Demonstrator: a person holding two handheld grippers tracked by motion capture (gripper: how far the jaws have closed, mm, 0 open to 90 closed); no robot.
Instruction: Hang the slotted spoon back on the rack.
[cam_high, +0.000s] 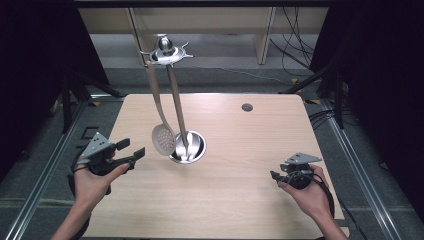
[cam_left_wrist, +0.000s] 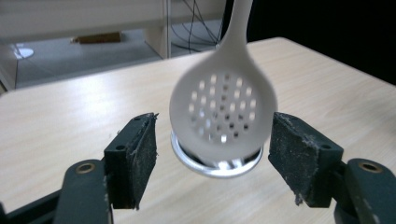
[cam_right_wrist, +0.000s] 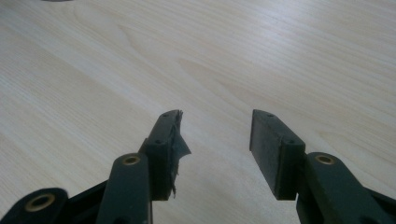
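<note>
A metal utensil stand (cam_high: 168, 51) with a round steel base (cam_high: 188, 147) rises from the middle of the wooden table (cam_high: 240, 150). A pale slotted spoon (cam_high: 163, 138) hangs from its top hooks. My left gripper (cam_high: 133, 150) is open just left of the spoon's head, its jaws pointing at it. In the left gripper view the perforated spoon head (cam_left_wrist: 223, 112) hangs between and beyond the two pads (cam_left_wrist: 140, 156), with the stand's base (cam_left_wrist: 217, 163) behind it. My right gripper (cam_high: 276, 176) is open near the table's right front, over bare wood (cam_right_wrist: 140, 60), holding nothing.
A small round grommet hole (cam_high: 247, 107) sits at the table's far side. Cables (cam_high: 295, 45) and shelving legs lie on the floor beyond the table. Dark curtains flank both sides.
</note>
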